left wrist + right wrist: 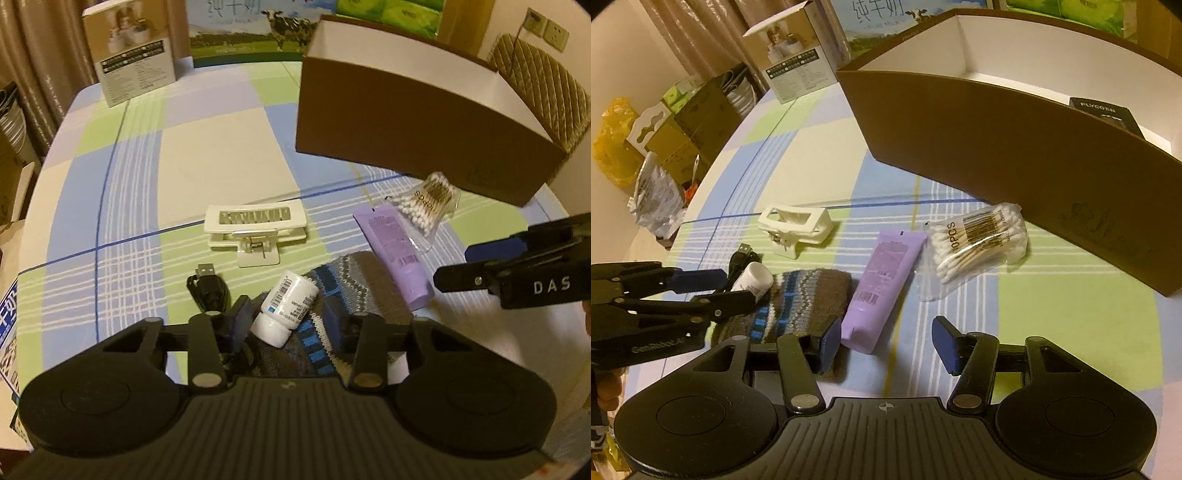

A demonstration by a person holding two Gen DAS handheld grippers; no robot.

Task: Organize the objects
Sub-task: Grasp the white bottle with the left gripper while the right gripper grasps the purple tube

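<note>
Left claw (286, 319) spread wide, fingers either side of white pill bottle (286, 308), not gripping. Bottle lies tilted on striped knit sock (354, 280), barcode label up, cap toward camera. Right claw (886, 345) spread, empty, above table (1071, 302), just beside purple tube (882, 284). Cotton swab pack (975, 240) near brown box (1015, 155).
</note>
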